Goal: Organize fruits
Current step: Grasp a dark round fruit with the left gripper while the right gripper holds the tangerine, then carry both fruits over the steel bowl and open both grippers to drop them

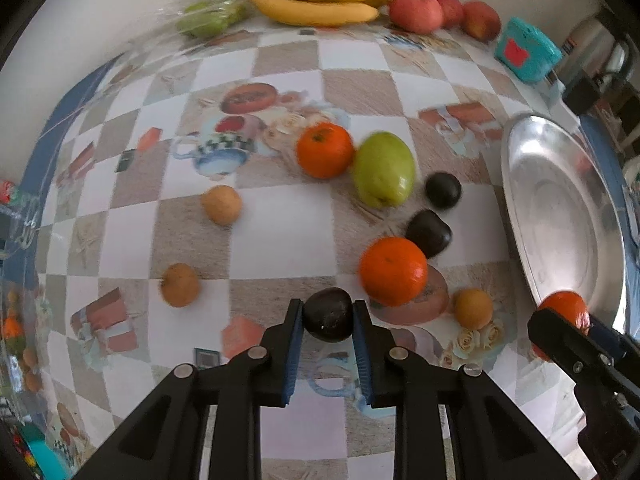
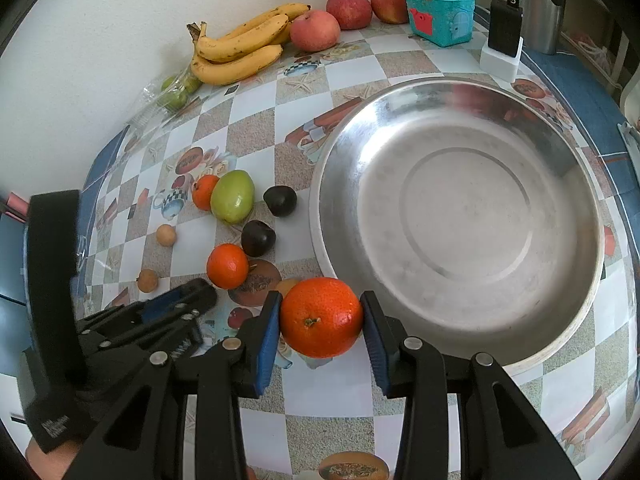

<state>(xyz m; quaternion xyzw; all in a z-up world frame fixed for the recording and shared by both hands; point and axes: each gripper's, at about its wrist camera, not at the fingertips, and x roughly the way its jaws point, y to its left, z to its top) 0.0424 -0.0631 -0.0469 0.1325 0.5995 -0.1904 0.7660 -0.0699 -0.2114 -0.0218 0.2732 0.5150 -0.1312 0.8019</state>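
You have both jaws clamped, the left gripper (image 1: 327, 314) on a dark fruit (image 1: 328, 314) at six o'clock and the right gripper (image 2: 321, 317) on an orange (image 2: 321, 317) at seven o'clock off the empty bowl (image 2: 576, 308), apparently both bound for it.

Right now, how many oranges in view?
3: one in the right gripper at the metal bowl rim, one beside the green fruit, one near the dark fruits. None seem hidden.

Plain white wall (image 2: 80, 40) behind a table covered in glossy checkered beige-and-white printed oilcloth (image 2: 256, 128), daylit.
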